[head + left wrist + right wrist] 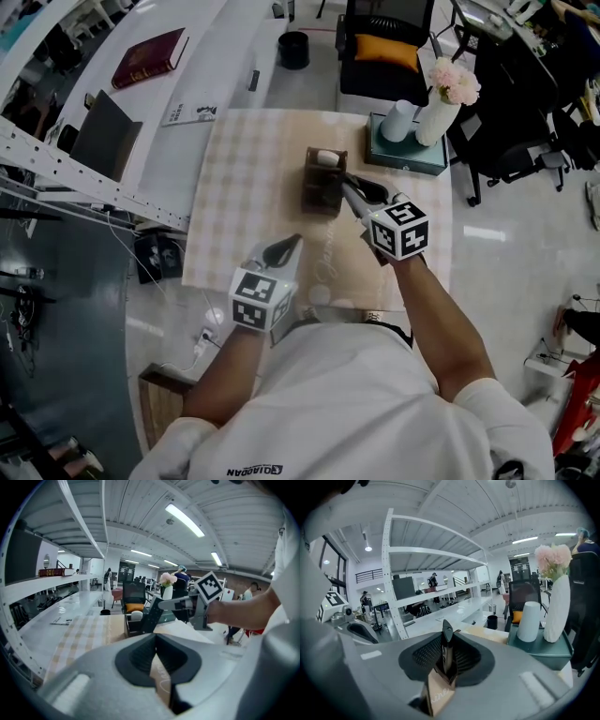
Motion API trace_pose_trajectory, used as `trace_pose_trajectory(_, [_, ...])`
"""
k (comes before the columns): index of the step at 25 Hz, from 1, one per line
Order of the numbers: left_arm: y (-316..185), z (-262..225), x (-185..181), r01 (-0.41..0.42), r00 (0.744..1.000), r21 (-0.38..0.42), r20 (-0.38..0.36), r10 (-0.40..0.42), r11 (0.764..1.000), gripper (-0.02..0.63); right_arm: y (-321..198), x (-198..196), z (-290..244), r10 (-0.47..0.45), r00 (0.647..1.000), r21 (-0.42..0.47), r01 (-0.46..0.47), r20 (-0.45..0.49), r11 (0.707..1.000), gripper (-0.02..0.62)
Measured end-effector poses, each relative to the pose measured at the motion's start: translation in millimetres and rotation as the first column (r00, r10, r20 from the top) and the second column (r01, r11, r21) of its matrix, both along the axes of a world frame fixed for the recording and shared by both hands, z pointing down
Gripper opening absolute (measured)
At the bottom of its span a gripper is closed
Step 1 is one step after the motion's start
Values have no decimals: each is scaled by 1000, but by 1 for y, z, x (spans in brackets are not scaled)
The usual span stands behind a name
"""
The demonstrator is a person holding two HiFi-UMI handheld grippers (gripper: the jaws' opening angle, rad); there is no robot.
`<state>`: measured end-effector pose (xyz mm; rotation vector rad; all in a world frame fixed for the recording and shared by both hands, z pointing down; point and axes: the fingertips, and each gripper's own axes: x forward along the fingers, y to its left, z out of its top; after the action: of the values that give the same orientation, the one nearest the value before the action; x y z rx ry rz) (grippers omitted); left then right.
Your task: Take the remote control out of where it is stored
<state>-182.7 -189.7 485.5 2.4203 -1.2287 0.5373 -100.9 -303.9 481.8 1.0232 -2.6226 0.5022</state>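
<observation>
A dark brown holder box [322,187] stands upright on the checked tablecloth [244,187], with a white object [326,157] in its far compartment. My right gripper [354,192] is at the box's right edge, shut on the thin dark remote control [446,651], which shows edge-on between its pads. In the left gripper view the remote [151,617] hangs tilted from the right gripper [161,604], its lower end at the box [133,624]. My left gripper [286,249] hovers over the cloth nearer to me, jaws together with nothing in them.
A teal tray [405,155] at the table's far right carries a white cup [398,120] and a white vase with pink flowers [441,108]. Behind is a black chair with an orange cushion [386,49]. A white shelf with a red book [148,58] runs along the left.
</observation>
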Motion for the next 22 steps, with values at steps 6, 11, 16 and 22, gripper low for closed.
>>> trace_pose_trajectory(6, [2, 3, 22, -9, 1000, 0, 2, 9, 1000, 3, 8, 41, -28, 80, 988, -3, -81, 130, 997, 75])
trace_pose_trajectory(11, [6, 4, 51, -50, 999, -1, 5, 50, 999, 3, 14, 97, -14, 222, 951, -94, -206, 215, 974, 75])
trace_pose_trajectory(16, [10, 4, 72, -91, 996, -4, 11, 91, 996, 3, 16, 154, 27, 428, 851, -277, -351, 304, 894, 75])
trace_pose_trajectory(22, [8, 4, 83, -111, 993, -8, 23, 112, 994, 3, 16, 194, 77, 606, 716, -449, -441, 347, 777, 75])
